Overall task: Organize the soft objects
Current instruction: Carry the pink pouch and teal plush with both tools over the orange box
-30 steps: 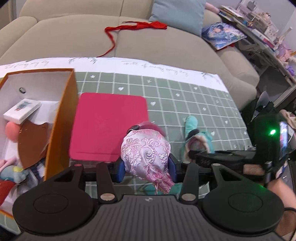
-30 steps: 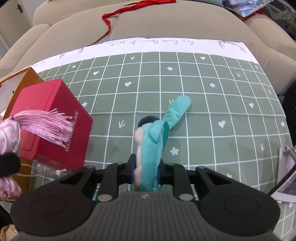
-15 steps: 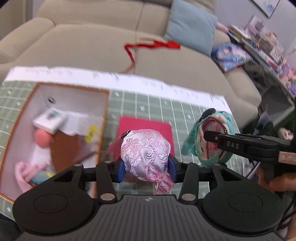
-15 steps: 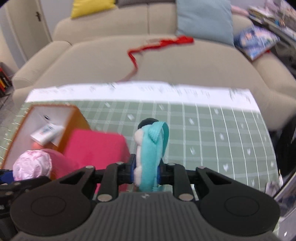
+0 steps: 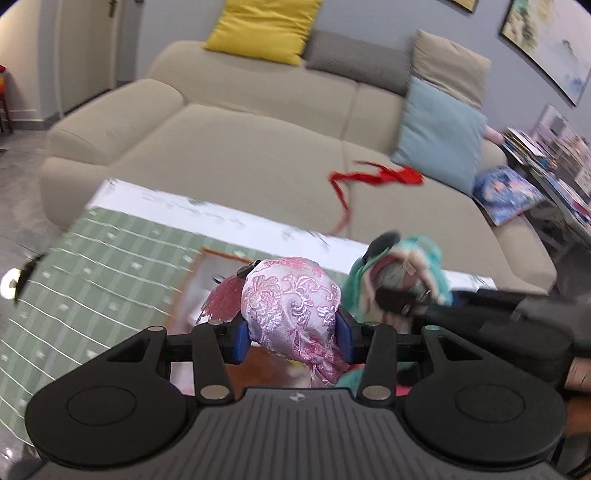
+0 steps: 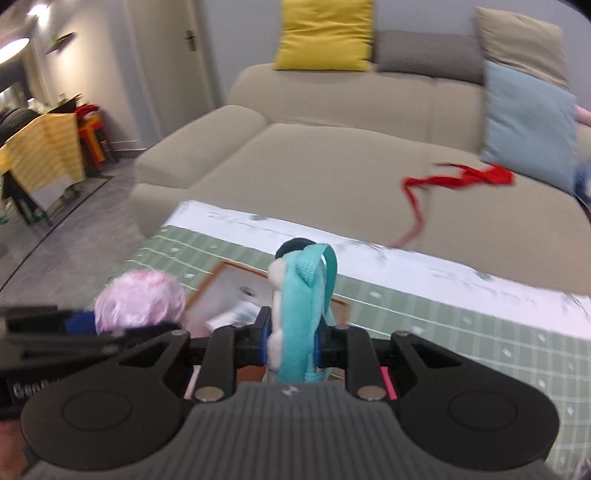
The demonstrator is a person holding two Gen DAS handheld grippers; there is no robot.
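My left gripper (image 5: 291, 334) is shut on a pink brocade pouch (image 5: 290, 306) with a pink tassel (image 5: 223, 301), held in the air. My right gripper (image 6: 293, 338) is shut on a teal plush toy (image 6: 295, 321) with a teal loop, also lifted. The plush shows to the right of the pouch in the left wrist view (image 5: 406, 273); the pouch shows at the left of the right wrist view (image 6: 138, 302). Both hang above an open orange-edged box (image 6: 236, 291) on the green checked cloth (image 5: 92, 280).
A beige sofa (image 5: 240, 147) lies beyond the table, with a red ribbon (image 5: 373, 177), a light blue cushion (image 5: 439, 133) and a yellow cushion (image 5: 262, 29). A cluttered shelf (image 5: 554, 162) stands at the right. A pink-red box edge (image 6: 388, 384) shows under my right gripper.
Both grippers have risen and tilted up, so the sofa fills the views. They have moved left over the orange-edged box, each still holding its object.
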